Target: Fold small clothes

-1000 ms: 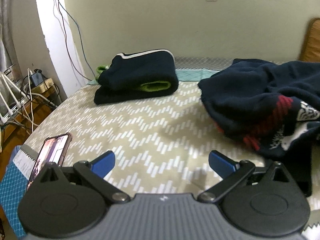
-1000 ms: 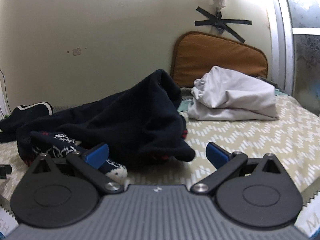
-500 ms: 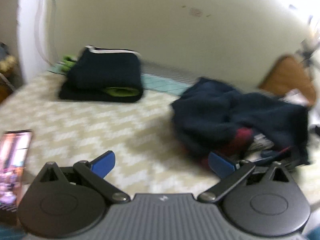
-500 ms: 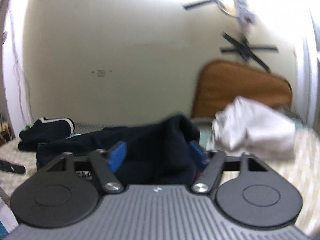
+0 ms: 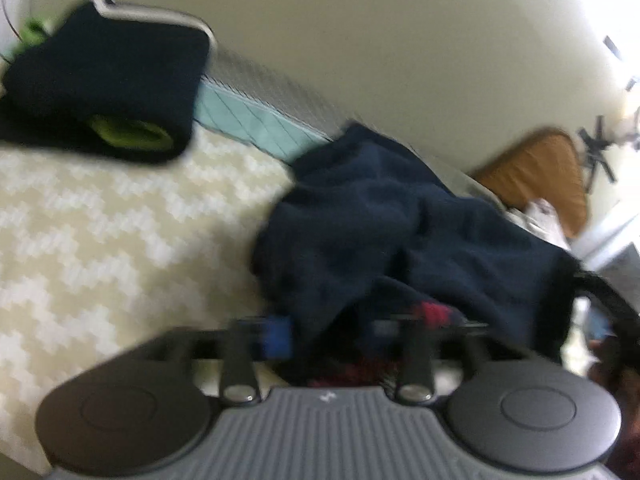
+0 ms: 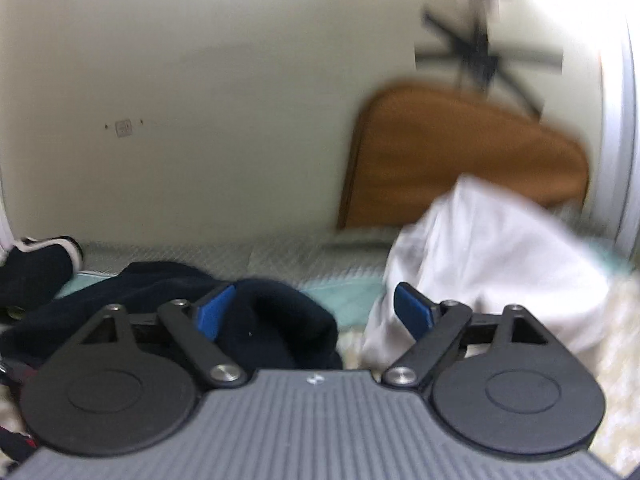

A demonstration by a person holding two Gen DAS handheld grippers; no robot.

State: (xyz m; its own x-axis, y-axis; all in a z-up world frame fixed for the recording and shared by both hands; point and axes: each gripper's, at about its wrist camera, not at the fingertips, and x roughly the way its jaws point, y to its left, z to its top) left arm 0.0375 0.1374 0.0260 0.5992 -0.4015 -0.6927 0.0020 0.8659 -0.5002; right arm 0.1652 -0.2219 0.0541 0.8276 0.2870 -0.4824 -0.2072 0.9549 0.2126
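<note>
Left gripper sat low over the near edge of the navy sweater, its blue pads partly drawn in with dark cloth between them; motion blur prevented any finding on whether the cloth was actually pinched. Right gripper had its jaws spread apart, empty, with a rounded fold of the sweater lying just inside the left pad and a strip of bare cover between the fold and the right pad.

The sweater lay crumpled on the bed cover — a beige sheet with a white zigzag print — bunched toward the wall side, a red-patterned band showing at its near hem close to the left gripper.

A folded navy garment with white trim and a green lining rested well apart from the sweater, at the far left against the wall. A white garment was heaped just right of the right gripper, its edge behind the right pad. Behind it a brown cushion leaned upright against the cream wall. Black tape strips crossed on the wall above the cushion.

Both views were blurred — fine detail could not be confirmed.
</note>
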